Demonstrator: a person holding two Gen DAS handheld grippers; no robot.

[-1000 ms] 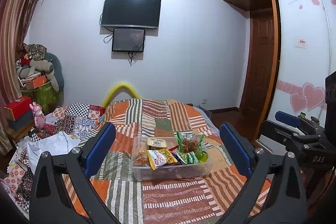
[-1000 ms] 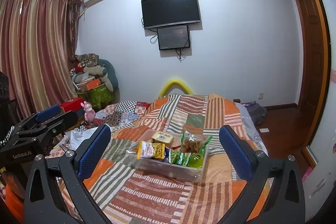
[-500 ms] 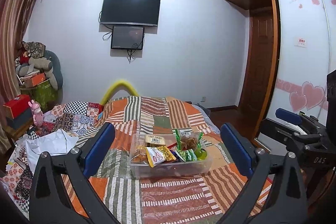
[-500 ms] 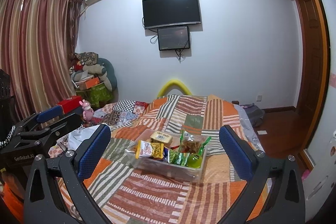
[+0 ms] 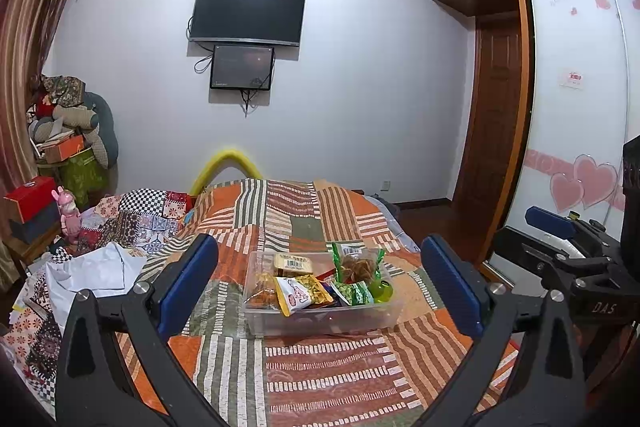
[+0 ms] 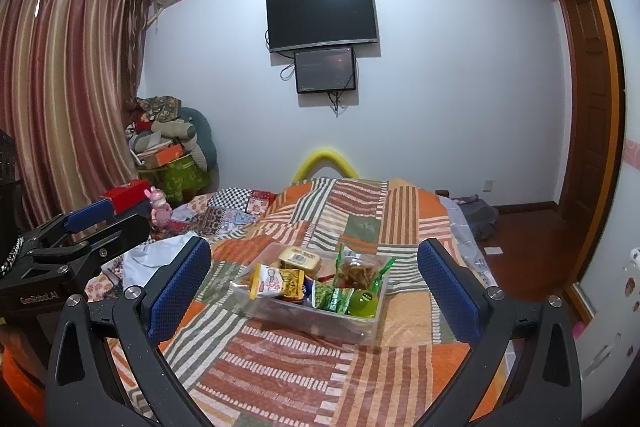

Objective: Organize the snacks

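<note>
Hovering above the bed (image 5: pixel 332 379), the left hand-held gripper (image 5: pixel 320 283) stood with its jaws spread wide, nothing between the blue pads (image 5: pixel 188 279). Right hand-held gripper (image 6: pixel 314 285) likewise wide apart, holding and touching nothing. Both were well short of the clear plastic bin (image 5: pixel 384 313), which rested on the striped patchwork bedspread.

Bin contents: a yellow-and-white snack packet (image 5: pixel 302 293) leaning at the front, a flat tan packet with barcode (image 5: pixel 294 263) at the back, a green-edged bag of brown pieces (image 5: pixel 356 265) standing upright, small green packets (image 5: pixel 352 293) and a lime-green round container (image 6: pixel 364 303) at the right end.

Items under the packets were hidden; labels too small to read. White cloth (image 5: pixel 96 269) lay left of the bin.
</note>
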